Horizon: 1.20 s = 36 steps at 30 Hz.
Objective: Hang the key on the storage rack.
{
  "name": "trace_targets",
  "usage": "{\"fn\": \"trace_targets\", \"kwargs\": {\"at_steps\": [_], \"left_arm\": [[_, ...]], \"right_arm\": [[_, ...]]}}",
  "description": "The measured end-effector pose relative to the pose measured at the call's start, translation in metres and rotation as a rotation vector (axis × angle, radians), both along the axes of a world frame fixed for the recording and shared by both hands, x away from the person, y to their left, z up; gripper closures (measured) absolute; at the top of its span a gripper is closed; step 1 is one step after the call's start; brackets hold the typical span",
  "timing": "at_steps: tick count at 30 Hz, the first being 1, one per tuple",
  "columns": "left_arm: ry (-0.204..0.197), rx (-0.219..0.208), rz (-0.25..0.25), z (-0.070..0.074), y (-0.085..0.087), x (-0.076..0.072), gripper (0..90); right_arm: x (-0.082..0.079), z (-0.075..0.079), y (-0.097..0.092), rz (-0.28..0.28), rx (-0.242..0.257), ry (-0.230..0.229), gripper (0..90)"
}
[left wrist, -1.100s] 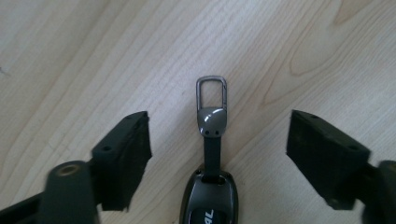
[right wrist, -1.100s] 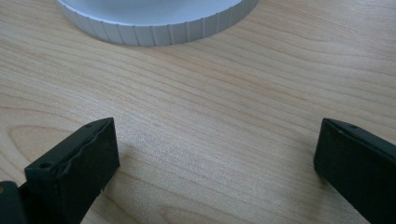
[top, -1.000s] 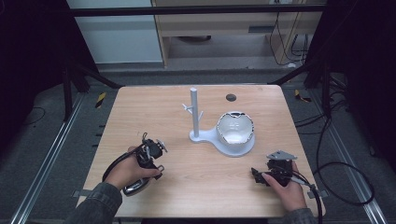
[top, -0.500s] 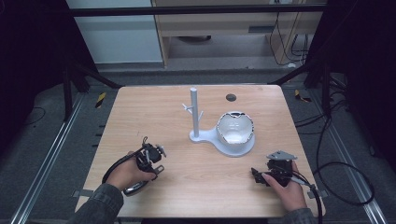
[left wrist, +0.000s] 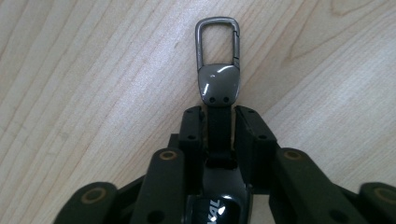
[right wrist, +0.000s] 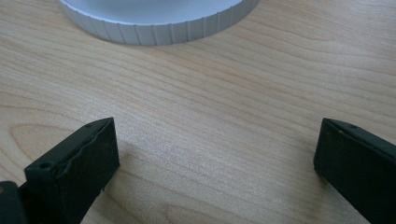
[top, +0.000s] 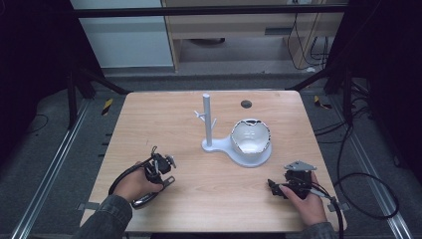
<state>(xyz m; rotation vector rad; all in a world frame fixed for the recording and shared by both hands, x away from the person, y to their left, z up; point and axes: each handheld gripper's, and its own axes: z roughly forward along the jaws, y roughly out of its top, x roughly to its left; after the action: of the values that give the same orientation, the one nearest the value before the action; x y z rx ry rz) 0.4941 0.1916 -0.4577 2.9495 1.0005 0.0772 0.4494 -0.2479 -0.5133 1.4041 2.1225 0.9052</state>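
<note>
At the table's near left, the left gripper (top: 158,168) is clenching the black strap of a small dark-grey metal key fob with a carabiner clip (left wrist: 217,56), its jaws pinching the strap just behind the glossy cap while the clip is lying out over the light wooden table (top: 149,124). The fob is looking light, stiff and slick, so the soft strap seems the surer hold. Farther right, the white ribbed-base stand with a hooked post (top: 207,119) is standing mid-table. The right gripper (top: 276,188) is resting released, jaws wide apart, holding nothing.

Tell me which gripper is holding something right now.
The left gripper, clamped on a key fob strap with a carabiner; the right gripper gapes open over bare table.
</note>
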Motion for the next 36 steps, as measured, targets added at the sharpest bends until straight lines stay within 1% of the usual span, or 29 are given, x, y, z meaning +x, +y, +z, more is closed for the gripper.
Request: {"fn": "trace_targets", "kwargs": {"at_steps": [1,3,5,6,9,10,11,12,13,15,16,17,18,19,20,21,22,23,24,26,27,30,34,36], "left_arm": [[0.002,-0.001,-0.002,-0.001,0.000,0.000,74.8],[0.000,-0.006,-0.001,-0.001,0.000,0.000,78.9],[-0.004,-0.009,-0.002,0.001,0.001,-0.002,79.5],[-0.009,-0.011,-0.003,0.002,0.002,-0.003,79.7],[-0.039,-0.040,0.008,0.007,0.006,-0.008,80.1],[-0.039,-0.040,0.008,0.007,0.006,-0.008,80.2],[-0.064,-0.077,0.018,0.011,0.010,-0.014,80.2],[-0.078,-0.097,0.020,0.014,0.013,-0.017,80.2],[-0.078,-0.097,0.020,0.014,0.013,-0.017,80.3],[-0.107,-0.134,0.029,0.018,0.020,-0.025,80.3],[-0.129,-0.165,0.038,0.022,0.024,-0.030,80.3],[-0.138,-0.183,0.041,0.025,0.027,-0.033,80.4],[-0.177,-0.224,0.045,0.032,0.035,-0.042,80.4],[-0.177,-0.224,0.045,0.032,0.035,-0.042,80.4],[-0.215,-0.261,0.053,0.041,0.044,-0.050,80.5],[-0.215,-0.261,0.053,0.041,0.044,-0.050,80.4],[-0.251,-0.298,0.064,0.048,0.052,-0.058,80.5],[-0.251,-0.298,0.064,0.048,0.052,-0.058,80.5],[-0.278,-0.335,0.073,0.056,0.060,-0.065,80.5],[-0.308,-0.361,0.074,0.062,0.065,-0.072,80.5],[-0.326,-0.365,0.078,0.065,0.067,-0.075,80.5],[-0.378,-0.398,0.089,0.072,0.074,-0.083,80.6],[-0.434,-0.436,0.105,0.077,0.077,-0.086,80.6],[-0.445,-0.440,0.108,0.079,0.077,-0.086,80.7]], "right_arm": [[0.000,0.000,0.000,0.000,0.000,0.000,0.5],[0.000,0.000,0.000,0.001,0.000,0.000,0.5],[0.000,0.000,0.000,-0.001,0.007,0.005,0.5],[-0.001,0.000,0.000,0.002,0.007,0.005,0.5],[0.000,0.000,0.000,0.004,0.000,0.001,0.4],[0.000,0.000,0.000,0.004,0.000,0.001,0.4],[0.000,0.000,0.000,0.004,0.000,0.001,0.5],[0.000,0.000,0.000,0.004,0.000,0.001,0.5],[0.000,0.000,0.000,0.004,0.000,0.001,0.5],[0.000,0.000,0.000,0.004,0.000,0.001,0.5],[0.000,0.000,0.000,0.004,0.000,0.001,0.5],[0.000,0.000,0.000,0.004,0.000,0.001,0.5],[0.000,0.000,0.000,0.004,0.000,0.001,0.5],[0.000,0.000,0.000,0.004,0.000,0.001,0.5],[0.000,0.000,0.000,0.004,0.000,0.000,0.5],[0.000,0.000,0.000,0.004,0.000,0.001,0.5],[0.000,0.000,0.000,0.004,0.000,0.001,0.4],[0.000,0.000,0.000,0.004,0.000,0.000,0.4],[0.000,0.000,0.000,0.004,0.000,0.001,0.5],[0.000,0.000,0.000,0.004,0.000,0.000,0.5],[0.000,0.000,0.000,0.004,0.000,0.001,0.5],[-0.001,0.000,0.000,0.001,0.001,0.001,0.4],[-0.001,0.000,0.000,0.001,0.001,0.001,0.5],[-0.001,0.000,0.000,0.001,0.001,0.001,0.4]]}}
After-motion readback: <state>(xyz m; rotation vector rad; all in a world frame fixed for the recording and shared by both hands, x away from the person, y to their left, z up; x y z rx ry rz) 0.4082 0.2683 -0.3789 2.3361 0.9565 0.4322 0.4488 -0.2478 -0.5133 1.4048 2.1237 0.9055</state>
